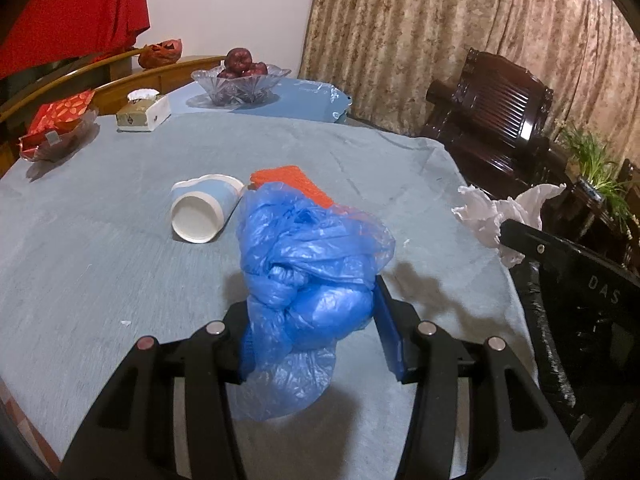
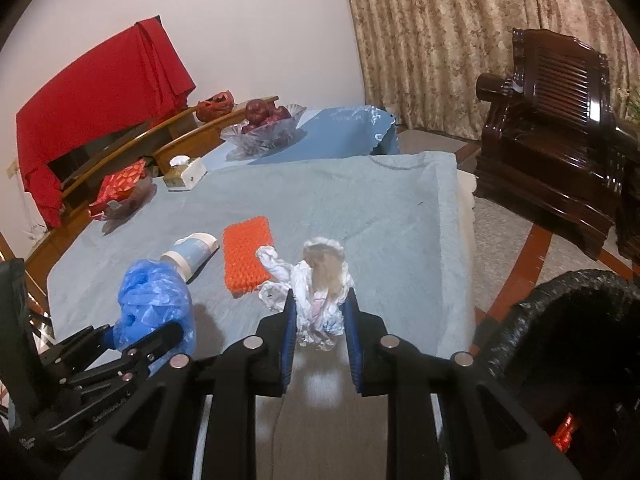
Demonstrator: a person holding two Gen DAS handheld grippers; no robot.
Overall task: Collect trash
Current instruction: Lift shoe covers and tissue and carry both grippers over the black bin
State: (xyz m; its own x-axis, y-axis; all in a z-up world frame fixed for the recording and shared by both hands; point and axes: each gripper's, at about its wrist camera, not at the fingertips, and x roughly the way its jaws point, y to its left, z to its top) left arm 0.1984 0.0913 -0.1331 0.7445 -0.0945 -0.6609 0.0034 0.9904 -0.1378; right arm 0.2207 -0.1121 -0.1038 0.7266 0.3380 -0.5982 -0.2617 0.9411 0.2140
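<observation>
A blue plastic bag (image 1: 308,280) is pinched between the jaws of the left gripper (image 1: 310,332). It is bunched into a soft, knotted lump, and it is held up above the grey cloth (image 1: 120,240) on the table. The bag looks very light and squashy, and a bit slippery, so it is best held at the thick knotted middle, not at the thin loose flap that hangs below.

A crumpled white wrapper (image 2: 320,292) is pinched between the jaws of the right gripper (image 2: 320,316), which are pressed close together on it. It looks light and crinkly, and it is easily squashed. Some of it sticks up past the jaws and some hangs under them.

Farther off on the cloth, a paper cup (image 1: 204,210) is seen lying on its side, with an orange bumpy pad (image 2: 246,258) just to its right. A black trash bag (image 2: 560,340) is seen near, on the right.
</observation>
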